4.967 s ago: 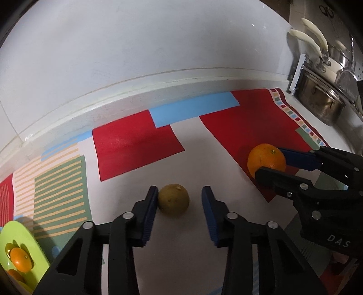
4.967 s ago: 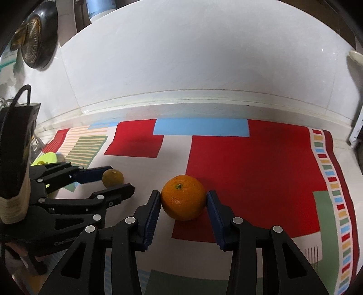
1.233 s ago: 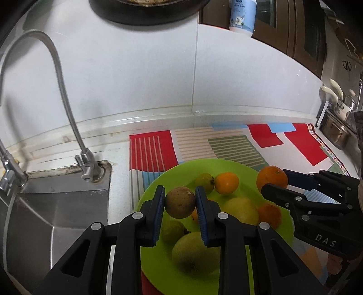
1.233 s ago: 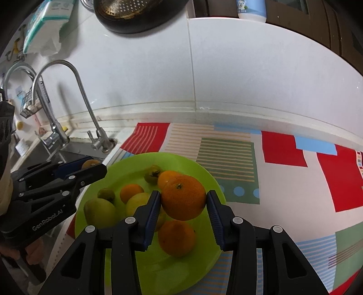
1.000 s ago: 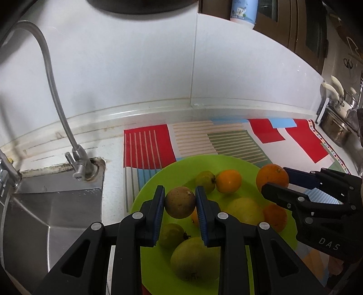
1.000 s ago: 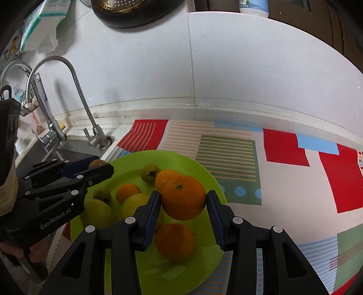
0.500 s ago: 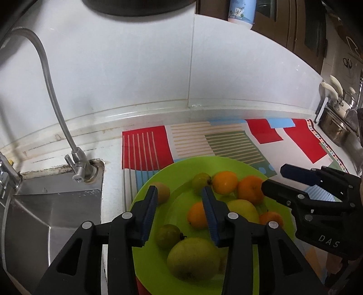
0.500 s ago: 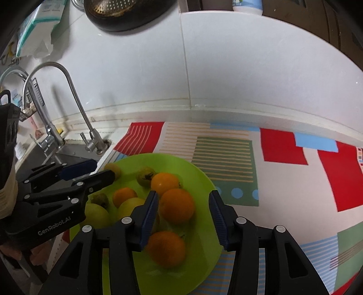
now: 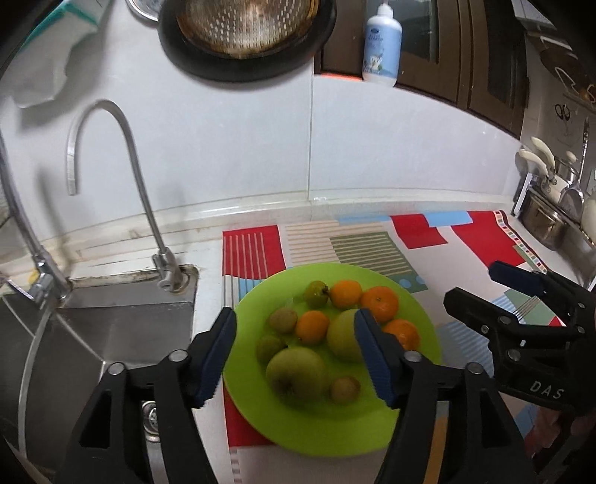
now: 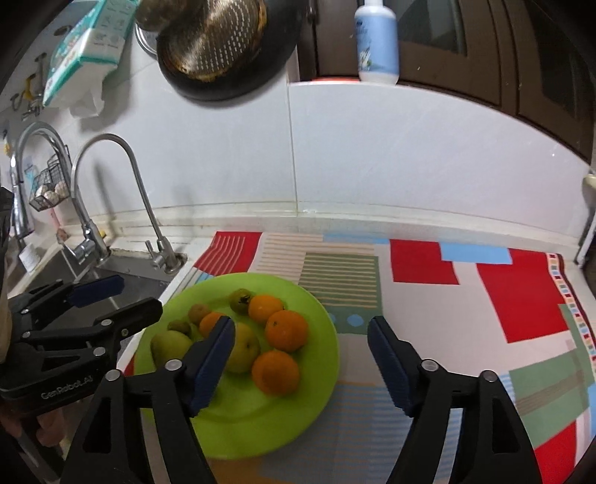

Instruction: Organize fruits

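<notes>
A lime green plate [image 9: 290,428] [image 10: 246,424] on the patterned mat holds several fruits: oranges [image 9: 379,303] [image 10: 286,330], green pears [image 9: 296,374] [image 10: 169,344] and small brownish fruits [image 9: 283,319] [image 10: 198,312]. My left gripper [image 9: 298,357] is open and empty, raised above the plate's near side. It also shows at the left of the right wrist view [image 10: 111,298]. My right gripper [image 10: 301,357] is open and empty above the plate's right edge. It also shows at the right of the left wrist view [image 9: 476,286].
A steel sink [image 9: 93,335] with a curved tap [image 9: 141,193] lies left of the plate. A colander pan [image 9: 246,33] and a bottle [image 9: 381,41] sit high on the wall. Pots [image 9: 544,219] stand at the far right. The patterned mat [image 10: 465,298] stretches right.
Both grippers opened and dropped their fruits onto the plate: the brownish fruit from the left, the orange from the right. Both have since opened wider and pulled up and back.
</notes>
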`<state>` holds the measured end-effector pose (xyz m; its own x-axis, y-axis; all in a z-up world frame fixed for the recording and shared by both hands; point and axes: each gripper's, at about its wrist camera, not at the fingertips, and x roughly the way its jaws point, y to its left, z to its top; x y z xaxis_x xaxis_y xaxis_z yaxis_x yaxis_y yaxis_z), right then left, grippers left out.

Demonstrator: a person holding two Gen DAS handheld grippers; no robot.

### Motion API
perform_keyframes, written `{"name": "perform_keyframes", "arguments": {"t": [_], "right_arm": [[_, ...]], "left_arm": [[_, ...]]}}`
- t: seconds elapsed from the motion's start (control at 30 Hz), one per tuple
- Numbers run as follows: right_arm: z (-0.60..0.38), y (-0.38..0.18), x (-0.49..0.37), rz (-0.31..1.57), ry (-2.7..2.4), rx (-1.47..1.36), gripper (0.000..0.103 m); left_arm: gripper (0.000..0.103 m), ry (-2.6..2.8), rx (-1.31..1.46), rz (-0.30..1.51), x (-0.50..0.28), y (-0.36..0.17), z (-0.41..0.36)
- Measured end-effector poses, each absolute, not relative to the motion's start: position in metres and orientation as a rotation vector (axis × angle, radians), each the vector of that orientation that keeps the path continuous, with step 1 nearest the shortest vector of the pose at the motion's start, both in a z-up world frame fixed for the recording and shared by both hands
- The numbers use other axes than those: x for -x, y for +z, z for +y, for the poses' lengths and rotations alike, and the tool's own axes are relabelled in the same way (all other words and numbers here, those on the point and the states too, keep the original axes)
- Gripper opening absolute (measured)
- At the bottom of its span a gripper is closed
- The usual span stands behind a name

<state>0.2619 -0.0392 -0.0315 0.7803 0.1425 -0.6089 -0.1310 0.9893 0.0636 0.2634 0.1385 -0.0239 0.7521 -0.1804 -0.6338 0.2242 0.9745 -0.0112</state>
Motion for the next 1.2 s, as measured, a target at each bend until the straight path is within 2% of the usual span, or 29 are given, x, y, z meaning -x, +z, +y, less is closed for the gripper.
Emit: {"name": "perform_keyframes", "arguments": {"t": [0.23,0.67,1.2], "right_arm": [[-0.053,-0.015,-0.216,0.602,0.116,-0.039,0.086],[-0.085,0.012,-0.124,0.513,0.092,-0.013,0.092],[-0.107,0.022,-0.022,0.484,0.089,-0.012,0.092]], "left_arm": [[0.086,-0.164,-0.076,0.620,-0.216,-0.006,0.130],[0.094,-0.136,-0.056,0.530,-0.123,0.018,0.100],[0.099,-0.111,-0.079,0.472,-0.022,0.031,0.078]]}}
